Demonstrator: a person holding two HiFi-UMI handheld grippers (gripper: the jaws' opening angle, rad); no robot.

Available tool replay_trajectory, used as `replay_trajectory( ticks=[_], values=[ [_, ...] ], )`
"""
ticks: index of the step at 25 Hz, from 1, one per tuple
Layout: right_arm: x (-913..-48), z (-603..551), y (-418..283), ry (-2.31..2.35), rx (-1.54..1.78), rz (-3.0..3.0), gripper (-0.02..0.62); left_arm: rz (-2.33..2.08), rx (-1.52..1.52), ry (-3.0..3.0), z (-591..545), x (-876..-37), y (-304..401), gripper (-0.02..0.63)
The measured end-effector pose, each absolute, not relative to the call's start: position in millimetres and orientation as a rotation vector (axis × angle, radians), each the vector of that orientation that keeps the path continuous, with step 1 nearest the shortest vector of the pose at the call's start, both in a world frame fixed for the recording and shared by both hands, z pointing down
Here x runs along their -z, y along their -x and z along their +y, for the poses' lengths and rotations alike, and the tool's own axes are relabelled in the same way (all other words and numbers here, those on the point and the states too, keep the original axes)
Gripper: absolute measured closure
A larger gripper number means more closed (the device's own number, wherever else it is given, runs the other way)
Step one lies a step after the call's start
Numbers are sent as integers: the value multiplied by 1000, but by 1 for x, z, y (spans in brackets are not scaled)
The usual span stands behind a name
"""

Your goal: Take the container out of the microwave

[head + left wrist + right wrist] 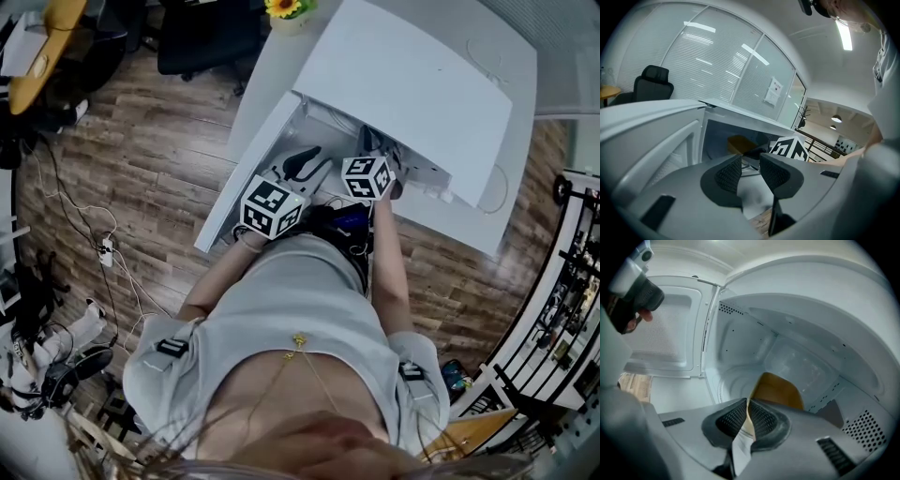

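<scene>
**Right gripper clamped on the container inside the open microwave**

In the right gripper view, the right gripper [747,405] has its two ribbed pads pressed together on the thin wall of a yellow-brown container [780,389]. The held edge runs down between the pads as a pale strip. The container sits on the floor of the white microwave [801,319] cavity, at lower centre of the frame, just beyond the jaws. The microwave door [665,333] stands swung open at the left.

In the left gripper view, the left gripper [751,163] sits at lower centre with its pads apart by a narrow gap and nothing between them. It is outside the cavity and points toward the opening. Past it, the container shows dimly inside, with the right gripper's marker cube [790,147] beside it. A black office chair [651,84] stands at the left edge.

In the head view, the microwave sits on a white table [262,75] at upper centre, over a wooden floor [150,159]. Both marker cubes are close together at the open front, the right one nearer the cavity.
</scene>
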State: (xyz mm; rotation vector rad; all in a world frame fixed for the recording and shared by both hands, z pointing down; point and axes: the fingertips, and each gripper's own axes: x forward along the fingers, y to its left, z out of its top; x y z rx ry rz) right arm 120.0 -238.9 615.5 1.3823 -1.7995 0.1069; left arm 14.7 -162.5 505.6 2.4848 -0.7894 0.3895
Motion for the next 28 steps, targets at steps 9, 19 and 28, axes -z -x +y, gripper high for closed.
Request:
replay_trajectory(
  ticks=[9, 19, 28],
  values=[
    [-613, -227, -122, -1377, -122, -1824, 560, -797, -404, -2477, -159, -511, -21, 482],
    [-610, -210, -129, -1349, -116, -1860, 560, -841, -423, -2464, -159, -516, -33, 482],
    [-609, -196, -124, -1300, -97, -1903, 560, -895, -409, -2448, -148, -515, -39, 482]
  ],
)
